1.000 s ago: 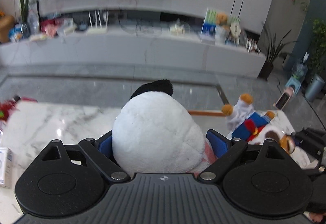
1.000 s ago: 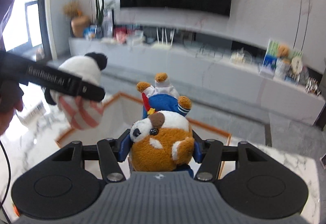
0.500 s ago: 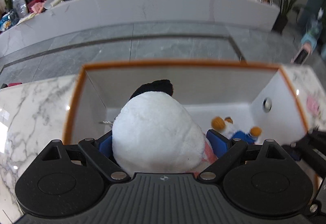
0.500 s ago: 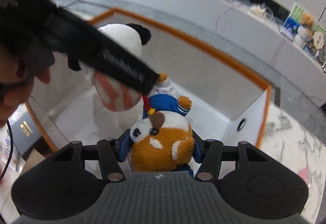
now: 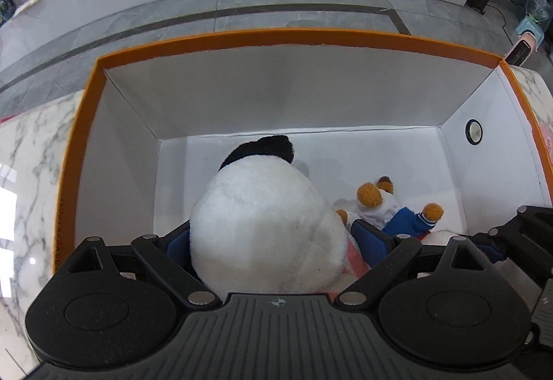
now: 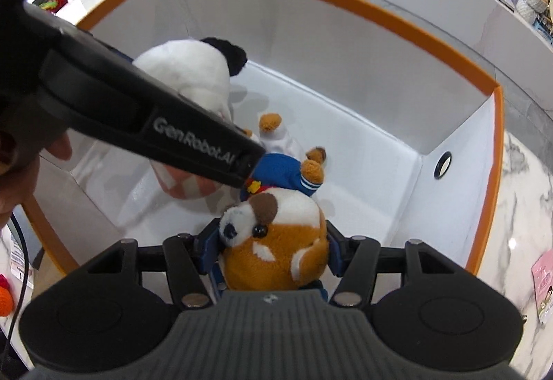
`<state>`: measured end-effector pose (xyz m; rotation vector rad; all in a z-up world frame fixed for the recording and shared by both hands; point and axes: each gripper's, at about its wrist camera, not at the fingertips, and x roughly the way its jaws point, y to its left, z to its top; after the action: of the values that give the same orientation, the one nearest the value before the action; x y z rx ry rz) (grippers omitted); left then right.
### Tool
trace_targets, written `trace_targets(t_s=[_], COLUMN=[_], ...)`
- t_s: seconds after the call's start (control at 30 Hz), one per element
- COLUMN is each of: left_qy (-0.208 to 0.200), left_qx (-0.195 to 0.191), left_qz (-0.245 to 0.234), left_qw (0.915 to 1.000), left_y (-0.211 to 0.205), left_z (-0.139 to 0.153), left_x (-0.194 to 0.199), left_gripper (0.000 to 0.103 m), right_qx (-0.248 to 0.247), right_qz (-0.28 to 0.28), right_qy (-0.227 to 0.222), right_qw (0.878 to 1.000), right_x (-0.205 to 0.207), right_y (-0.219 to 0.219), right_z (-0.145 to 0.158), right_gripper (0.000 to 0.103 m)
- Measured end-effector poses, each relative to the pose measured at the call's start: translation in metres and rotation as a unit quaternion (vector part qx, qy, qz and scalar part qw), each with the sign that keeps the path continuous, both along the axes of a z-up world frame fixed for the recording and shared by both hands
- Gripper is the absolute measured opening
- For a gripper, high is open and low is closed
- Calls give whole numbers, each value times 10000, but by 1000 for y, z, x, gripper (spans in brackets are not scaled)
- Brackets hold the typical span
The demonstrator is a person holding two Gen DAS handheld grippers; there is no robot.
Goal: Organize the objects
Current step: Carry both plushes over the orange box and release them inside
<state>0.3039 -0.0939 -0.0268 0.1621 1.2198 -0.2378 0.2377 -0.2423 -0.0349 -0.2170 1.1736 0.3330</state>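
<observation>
Your left gripper (image 5: 273,238) has its blue pads pressed into either side of a round white plush toy with a black ear and pink-striped belly (image 5: 262,217), pointing steeply down into the white-walled cardboard box with an orange rim (image 5: 293,34); the toy hangs inside the box, above its white floor. Your right gripper (image 6: 273,248) sits just beside it, low on the right edge of the left view, and its jaws have just been opening a little, yet the blue pads still hug the head of an orange-and-white plush dog in a blue and white outfit (image 6: 276,241); the dog hangs head toward the camera with its legs reaching down to the box floor. In the right view the left gripper's black arm crosses in front of both toys. Beyond the right gripper a round black-ringed hole (image 6: 442,165) marks the box's end wall, and white marble tabletop (image 6: 518,224) surrounds the box
</observation>
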Motion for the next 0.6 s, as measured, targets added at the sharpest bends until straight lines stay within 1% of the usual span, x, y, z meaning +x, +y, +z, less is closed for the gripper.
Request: trace_targets(t_s=[0.07,0.17,0.23,0.33,0.37,0.4,0.5,0.6], left_qy=[116,123,52,-132,-163,-172,-210,-478], left_qx=[-55,-47,-59,-202,-259,-323,-491,-498], left_qz=[46,7,57,94,111,123,104,84], left_qw=[9999,9999,10000,9997,9995,9993,9985,9976], left_y=[2,2,3,3,4,5,9,13], left_z=[-1,2,8,21,26,31,46,65], left_x=[2,3,3,2,2,2,-1,-15], left_gripper=[103,103,103,103,103,103,103,103], right_qx=[5,1,-15,33,39,23,-75,-17], right_qz=[6,-14,32,34,41,44,70,31], right_qy=[1,-132,-224,-405,-444,-500,-758,-1144], right_qw=[10000,9999,9997,9992,9990,9987,9971,9934], right_x=[-1,-4,-8,-15,-17,-20,-33,-52], right_y=[1,3,4,5,6,8,11,13], right_z=[0,5,9,19,22,25,37,55], right_gripper=[63,82,82,82,83,86,87,87])
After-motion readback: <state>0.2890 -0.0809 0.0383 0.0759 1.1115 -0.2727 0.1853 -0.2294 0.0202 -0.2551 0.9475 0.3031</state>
